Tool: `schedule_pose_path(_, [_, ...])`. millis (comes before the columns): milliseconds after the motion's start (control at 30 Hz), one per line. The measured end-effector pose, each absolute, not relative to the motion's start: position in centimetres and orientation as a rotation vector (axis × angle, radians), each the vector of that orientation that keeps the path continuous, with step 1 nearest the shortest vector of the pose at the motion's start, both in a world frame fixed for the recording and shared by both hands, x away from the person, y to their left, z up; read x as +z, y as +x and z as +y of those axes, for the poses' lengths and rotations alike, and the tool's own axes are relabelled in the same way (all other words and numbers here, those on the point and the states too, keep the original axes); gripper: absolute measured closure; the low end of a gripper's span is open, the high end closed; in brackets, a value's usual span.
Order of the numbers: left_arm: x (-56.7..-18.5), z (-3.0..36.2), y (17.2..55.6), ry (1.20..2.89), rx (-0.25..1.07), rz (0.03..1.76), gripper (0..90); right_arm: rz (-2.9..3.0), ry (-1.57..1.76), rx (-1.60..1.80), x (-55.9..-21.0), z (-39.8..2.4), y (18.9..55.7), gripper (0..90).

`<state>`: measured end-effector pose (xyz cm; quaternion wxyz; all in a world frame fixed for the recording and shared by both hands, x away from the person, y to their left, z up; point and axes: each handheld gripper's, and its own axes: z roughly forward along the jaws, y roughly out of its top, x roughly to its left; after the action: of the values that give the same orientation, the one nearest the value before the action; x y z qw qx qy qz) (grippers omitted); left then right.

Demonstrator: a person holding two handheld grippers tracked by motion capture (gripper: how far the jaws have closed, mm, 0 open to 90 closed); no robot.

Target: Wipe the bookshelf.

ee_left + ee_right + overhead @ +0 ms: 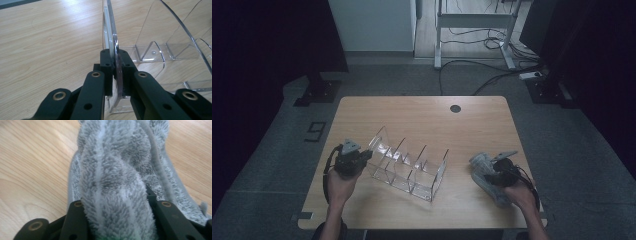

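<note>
A clear acrylic rack [407,165] with several upright dividers lies on the wooden table [422,112], left of centre. At the rack's left end, my left gripper [361,157] is shut on the end panel. In the left gripper view, the black jaws of the left gripper [116,58] clamp the thin edge of that rack panel [110,30]. A fluffy grey towel [484,172] lies bunched at the table's front right. My right gripper [494,172] is on it. In the right gripper view, a thick fold of the towel [115,170] bulges between the jaws of the right gripper [113,205], which squeeze it from both sides.
A round cable hole [455,108] sits near the table's far edge. Beyond the table stand a white desk frame [472,30] and loose cables on the floor [492,75]. Bare wood lies between the rack and the towel.
</note>
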<state>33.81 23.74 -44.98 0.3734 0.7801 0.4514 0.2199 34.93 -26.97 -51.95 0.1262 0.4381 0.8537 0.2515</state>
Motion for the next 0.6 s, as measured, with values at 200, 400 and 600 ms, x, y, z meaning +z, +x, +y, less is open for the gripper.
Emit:
schedule_pose_path(200, [-45.0,23.8,33.8,1.998,0.568,1.15,84.5,2.424,1.289,0.887,-50.3,-27.4,34.5,62.8])
schedule_pose_path(400, [-45.0,23.8,33.9,1.995,0.558,1.15,84.3,2.379,1.252,1.048,-48.3,-26.7,34.0,62.6])
schedule_pose_path(600, [-45.0,23.8,33.9,1.996,0.556,1.148,84.2,2.382,1.188,1.093,-47.2,-25.3,33.8,62.5])
